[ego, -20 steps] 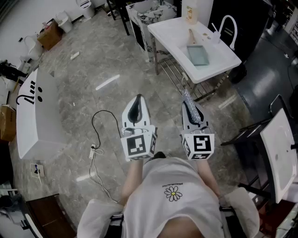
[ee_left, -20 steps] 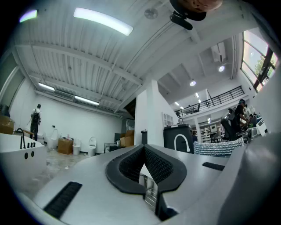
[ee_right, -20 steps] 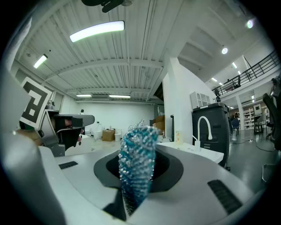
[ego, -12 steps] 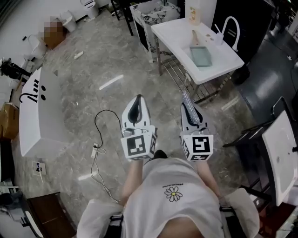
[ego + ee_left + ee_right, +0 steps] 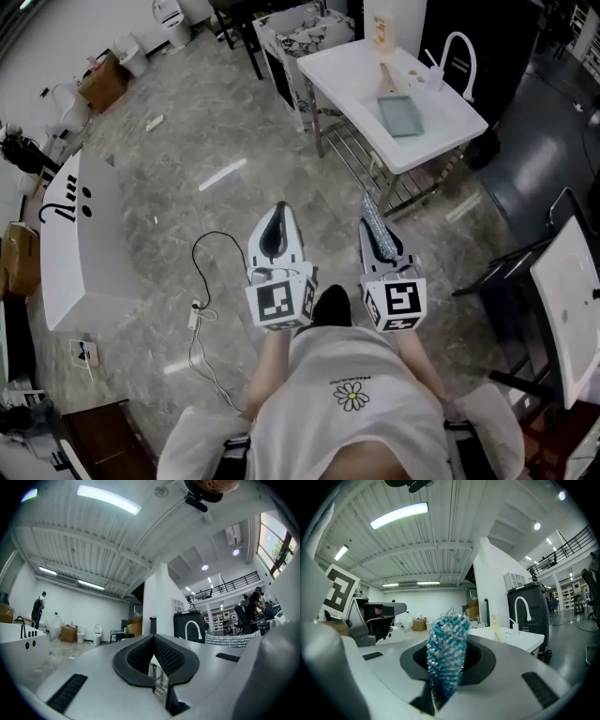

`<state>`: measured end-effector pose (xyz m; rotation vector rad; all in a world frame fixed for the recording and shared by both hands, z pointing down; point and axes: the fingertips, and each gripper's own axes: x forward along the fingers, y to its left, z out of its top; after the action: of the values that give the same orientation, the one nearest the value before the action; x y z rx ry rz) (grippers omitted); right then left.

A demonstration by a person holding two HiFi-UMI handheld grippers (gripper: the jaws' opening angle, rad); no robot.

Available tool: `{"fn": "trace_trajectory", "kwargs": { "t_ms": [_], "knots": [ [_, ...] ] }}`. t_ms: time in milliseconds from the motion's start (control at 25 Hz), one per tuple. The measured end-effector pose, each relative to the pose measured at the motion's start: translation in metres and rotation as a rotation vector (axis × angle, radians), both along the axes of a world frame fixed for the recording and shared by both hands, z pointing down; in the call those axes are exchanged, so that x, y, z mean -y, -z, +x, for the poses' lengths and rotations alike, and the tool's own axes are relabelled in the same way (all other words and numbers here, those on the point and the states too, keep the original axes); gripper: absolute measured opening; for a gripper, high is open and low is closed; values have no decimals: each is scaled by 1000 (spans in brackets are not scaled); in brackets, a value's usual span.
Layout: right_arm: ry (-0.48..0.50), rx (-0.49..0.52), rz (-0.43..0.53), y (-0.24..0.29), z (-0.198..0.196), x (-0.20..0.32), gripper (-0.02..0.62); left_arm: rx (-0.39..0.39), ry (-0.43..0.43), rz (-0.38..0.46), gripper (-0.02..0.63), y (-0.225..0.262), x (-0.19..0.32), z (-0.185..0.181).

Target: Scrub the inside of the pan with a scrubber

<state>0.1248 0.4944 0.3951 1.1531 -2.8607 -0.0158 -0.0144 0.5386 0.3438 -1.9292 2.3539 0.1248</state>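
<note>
A shallow rectangular grey-green pan [image 5: 400,113] with a wooden handle lies on a white table [image 5: 352,67], far ahead of both grippers. My left gripper [image 5: 277,212] is held at waist height over the floor, its jaws shut with nothing between them [image 5: 153,641]. My right gripper [image 5: 371,210] is level with it to the right and is shut on a glittery blue-silver scrubber [image 5: 446,651], which sticks out forward past the fingertips [image 5: 374,217]. Neither gripper is near the pan.
On the table stand a white curved faucet [image 5: 457,52] and a carton [image 5: 382,26]. A long white counter [image 5: 80,248] lies at the left, with a cable [image 5: 201,281] on the marble floor. A dark frame with a white panel [image 5: 567,309] is at the right.
Both grippers sit slightly lower in the head view, and a dark shoe now shows between them. The grips are unchanged.
</note>
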Motion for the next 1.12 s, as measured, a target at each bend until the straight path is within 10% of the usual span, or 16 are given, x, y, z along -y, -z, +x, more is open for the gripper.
{"fn": "trace_trajectory", "kwargs": {
  "t_ms": [520,1120],
  "knots": [
    [-38,-24,-8,-6,-43,92,57,-54,13,63,17,-5,69,-64],
    [-105,-30,-33,19,-199,348,57,-41,-110,75,17,13,347,-223]
  ]
}}
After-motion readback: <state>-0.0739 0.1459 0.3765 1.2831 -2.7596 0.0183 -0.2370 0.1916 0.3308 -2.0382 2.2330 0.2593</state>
